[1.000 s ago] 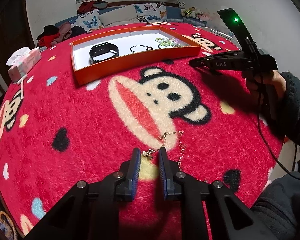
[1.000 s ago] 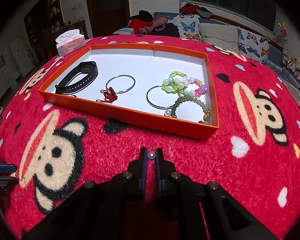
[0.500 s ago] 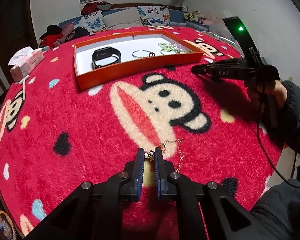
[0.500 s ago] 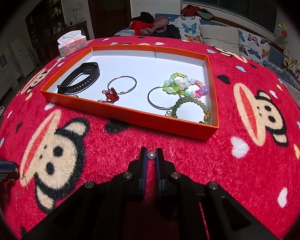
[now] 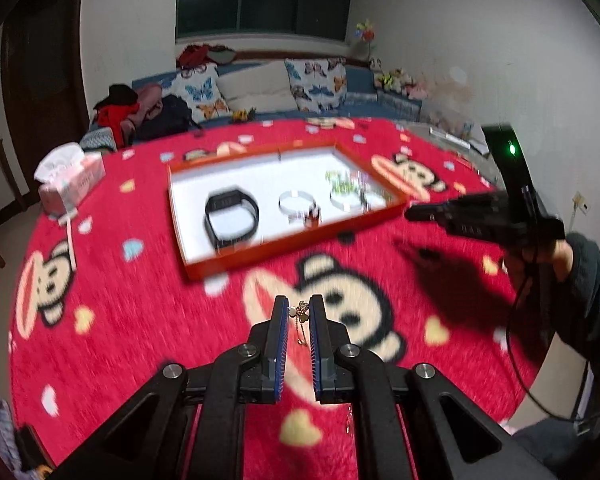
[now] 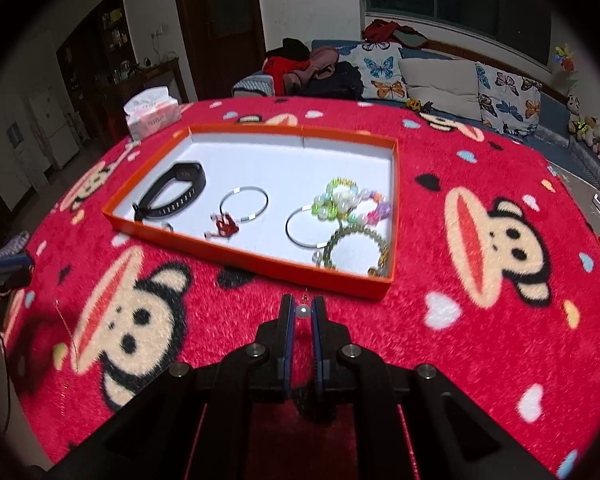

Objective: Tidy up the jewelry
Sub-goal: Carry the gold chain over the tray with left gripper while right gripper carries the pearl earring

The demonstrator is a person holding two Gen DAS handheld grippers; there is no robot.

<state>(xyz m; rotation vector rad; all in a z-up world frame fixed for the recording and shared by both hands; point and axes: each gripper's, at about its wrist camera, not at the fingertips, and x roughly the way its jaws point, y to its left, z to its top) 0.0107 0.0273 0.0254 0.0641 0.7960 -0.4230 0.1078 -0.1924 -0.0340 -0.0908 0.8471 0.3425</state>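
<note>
My left gripper point(image 5: 299, 312) is shut on a thin gold necklace point(image 5: 301, 311) and holds it above the red monkey-print cloth; its chain hangs down between the jaws and also shows in the right wrist view point(image 6: 69, 332). My right gripper point(image 6: 302, 311) is shut on a small pearl earring point(image 6: 302, 311), just in front of the near wall of the orange tray point(image 6: 260, 258). The tray point(image 5: 292, 245) holds a black band point(image 6: 172, 196), silver bangles point(image 6: 246, 204) and bead bracelets point(image 6: 348, 204).
A pink tissue box point(image 5: 70, 178) stands at the far left of the cloth-covered table point(image 5: 100, 320). A sofa with butterfly cushions point(image 6: 384, 70) lies behind it. The right gripper and hand point(image 5: 500, 220) hover over the table's right side.
My left gripper closed on the necklace, lifted it off the cloth and moved toward the tray. My right gripper stayed shut on the earring and rose slightly.
</note>
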